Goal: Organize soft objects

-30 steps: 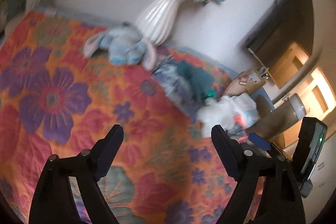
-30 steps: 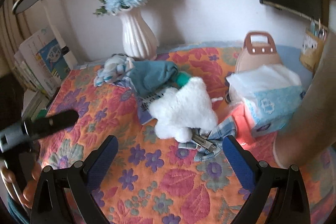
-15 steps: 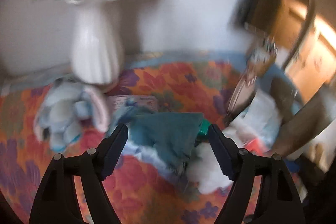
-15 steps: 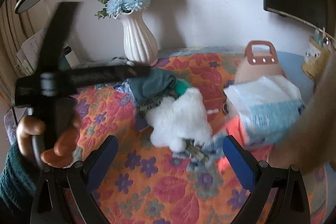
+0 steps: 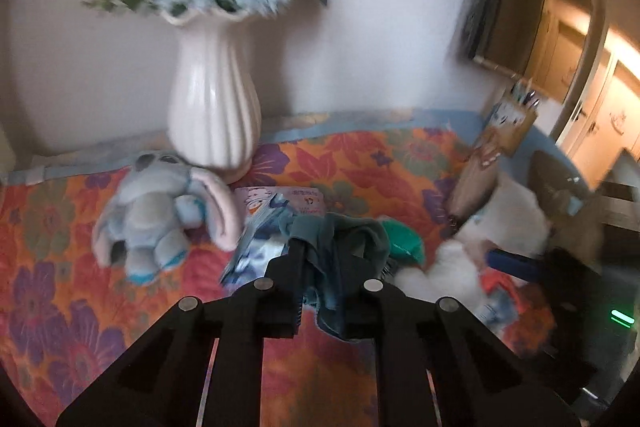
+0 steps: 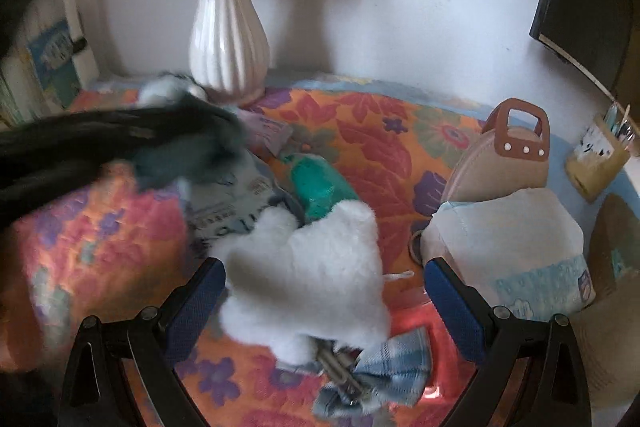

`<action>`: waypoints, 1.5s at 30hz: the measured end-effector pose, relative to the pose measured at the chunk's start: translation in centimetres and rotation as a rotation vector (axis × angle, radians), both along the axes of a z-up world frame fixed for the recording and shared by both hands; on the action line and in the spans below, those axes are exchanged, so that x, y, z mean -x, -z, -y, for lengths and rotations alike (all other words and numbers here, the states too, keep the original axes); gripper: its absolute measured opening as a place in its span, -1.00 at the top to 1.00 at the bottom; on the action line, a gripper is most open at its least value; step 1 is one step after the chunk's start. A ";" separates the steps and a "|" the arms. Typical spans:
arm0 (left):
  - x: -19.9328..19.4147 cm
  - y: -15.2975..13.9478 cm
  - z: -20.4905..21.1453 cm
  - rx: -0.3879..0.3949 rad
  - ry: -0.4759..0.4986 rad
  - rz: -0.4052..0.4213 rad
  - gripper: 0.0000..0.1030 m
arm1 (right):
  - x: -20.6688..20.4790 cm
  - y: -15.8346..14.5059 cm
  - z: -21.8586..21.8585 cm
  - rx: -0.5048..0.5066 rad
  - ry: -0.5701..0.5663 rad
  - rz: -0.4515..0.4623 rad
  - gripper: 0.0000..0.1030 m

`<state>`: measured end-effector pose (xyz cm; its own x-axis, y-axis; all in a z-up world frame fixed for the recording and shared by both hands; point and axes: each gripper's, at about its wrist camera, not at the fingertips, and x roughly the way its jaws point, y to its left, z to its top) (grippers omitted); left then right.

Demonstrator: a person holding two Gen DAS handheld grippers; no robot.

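Observation:
My left gripper [image 5: 326,263] is shut on a dark teal cloth [image 5: 340,239] that bunches between its fingers, above a printed booklet [image 5: 260,239]. A blue plush toy [image 5: 156,215] lies to its left. In the right wrist view my right gripper [image 6: 320,291] is open, its blue pads either side of a white fluffy plush [image 6: 312,287]. The blurred left gripper [image 6: 100,147] holds the teal cloth [image 6: 188,163] at the left. A plaid blue bow clip [image 6: 372,375] lies under the white plush.
A white ribbed vase [image 5: 212,115] with blue flowers stands at the back. A green object [image 6: 320,187], a tan handbag [image 6: 504,163], a tissue pack [image 6: 512,251] and a pen holder [image 6: 600,155] sit on the floral cloth [image 5: 60,267].
My left gripper has swung toward the pile and shut on the teal cloth. My right gripper has moved closer to the white plush and stays open.

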<state>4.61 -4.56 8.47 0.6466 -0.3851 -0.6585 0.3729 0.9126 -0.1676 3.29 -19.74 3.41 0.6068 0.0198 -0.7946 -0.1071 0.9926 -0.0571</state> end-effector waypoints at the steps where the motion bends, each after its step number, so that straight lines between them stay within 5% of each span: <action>1: 0.6 -0.2 -0.4 0.009 0.002 0.003 0.82 | -0.3 0.3 -0.1 0.005 0.001 -0.007 -0.93; 4: 2.8 -0.3 -1.7 0.036 0.004 0.000 0.82 | -0.3 0.5 -0.5 0.008 -0.003 0.004 -0.34; 10: 5.6 0.8 -4.2 0.050 -0.031 -0.021 0.82 | 1.1 -0.7 -1.9 0.078 0.013 0.058 -0.13; 19: 8.3 2.1 -7.3 0.100 -0.094 -0.058 0.82 | 6.2 -5.0 -3.4 -0.067 -0.066 0.078 -0.13; 27: 8.5 5.0 -7.4 0.102 -0.137 -0.064 0.82 | 7.7 -0.5 -3.8 -0.206 -0.083 -0.075 -0.15; 38: 8.3 5.6 -7.3 0.085 -0.145 -0.075 0.82 | 7.6 1.5 -3.9 -0.266 -0.117 -0.042 -0.56; 45: 8.4 5.7 -7.2 0.073 -0.146 -0.076 0.81 | 7.1 2.0 -3.6 -0.291 -0.108 -0.072 -0.60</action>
<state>-3.75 2.59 2.75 0.6485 -0.3395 -0.6813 0.2214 0.9405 -0.2579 -3.78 -16.14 1.38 0.5312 0.3137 -0.7870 -0.2059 0.9489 0.2392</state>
